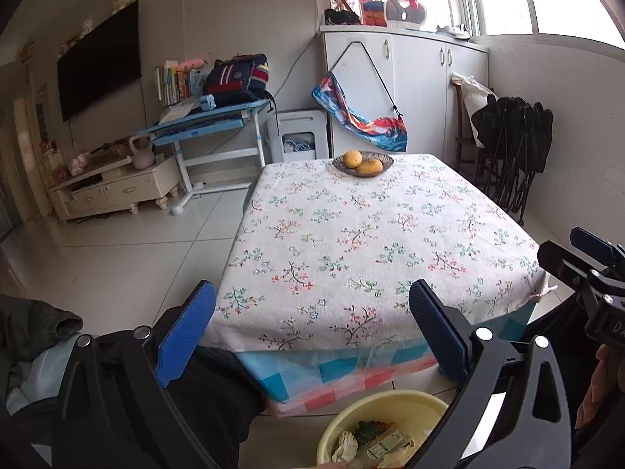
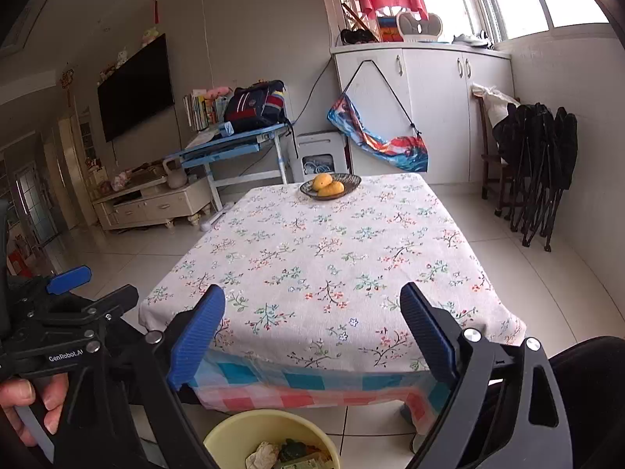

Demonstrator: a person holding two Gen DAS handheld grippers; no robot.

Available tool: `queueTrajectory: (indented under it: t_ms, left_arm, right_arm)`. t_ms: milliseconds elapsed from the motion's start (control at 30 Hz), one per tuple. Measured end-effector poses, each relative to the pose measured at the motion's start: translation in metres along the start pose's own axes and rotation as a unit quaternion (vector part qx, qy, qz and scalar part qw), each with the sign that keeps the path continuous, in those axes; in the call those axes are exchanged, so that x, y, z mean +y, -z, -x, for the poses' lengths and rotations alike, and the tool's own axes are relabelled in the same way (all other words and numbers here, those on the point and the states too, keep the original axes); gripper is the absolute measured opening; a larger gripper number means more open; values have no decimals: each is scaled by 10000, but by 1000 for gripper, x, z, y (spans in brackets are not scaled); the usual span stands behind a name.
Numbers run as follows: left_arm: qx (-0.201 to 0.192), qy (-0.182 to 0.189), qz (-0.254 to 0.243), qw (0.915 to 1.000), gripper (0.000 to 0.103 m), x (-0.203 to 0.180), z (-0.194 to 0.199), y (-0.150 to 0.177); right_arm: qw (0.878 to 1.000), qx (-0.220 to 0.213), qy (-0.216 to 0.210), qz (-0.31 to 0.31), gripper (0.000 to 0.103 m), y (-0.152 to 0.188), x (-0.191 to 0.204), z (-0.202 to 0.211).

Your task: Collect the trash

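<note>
both my grippers are spread wide with nothing between the blue ribbed pads, left gripper point(image 1: 312, 332) and right gripper point(image 2: 312, 336) hovering side by side at the near edge of the table with the floral tablecloth point(image 1: 371, 242). the trash, crumpled paper and wrappers point(image 2: 289, 455), sits in the pale yellow round plastic bin point(image 2: 234, 430) on the tiled floor right below me, just in front of the table's checked underskirt. far end of the table has a dark woven bowl with yellow fruit point(image 2: 330, 186). tablecloth otherwise looks bare from both cams.
</note>
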State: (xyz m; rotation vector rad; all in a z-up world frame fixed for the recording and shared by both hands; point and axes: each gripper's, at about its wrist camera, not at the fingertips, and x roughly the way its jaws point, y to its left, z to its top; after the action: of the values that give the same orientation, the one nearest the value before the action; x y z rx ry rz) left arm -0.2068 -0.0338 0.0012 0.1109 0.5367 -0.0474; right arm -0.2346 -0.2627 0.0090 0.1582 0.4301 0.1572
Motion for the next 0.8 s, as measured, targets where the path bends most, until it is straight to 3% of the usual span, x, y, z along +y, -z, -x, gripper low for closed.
queueTrajectory:
  t_ms: [400,800]
  left_arm:
    - [-433,-235,145,9987,96,5,22,-13]
    - [-446,-351,204,9982,96,8,23,-12]
  right_arm:
    - [9992,-310,184,146,92,-4,3,4]
    - [9986,-345,323,237,94,-1,7,4]
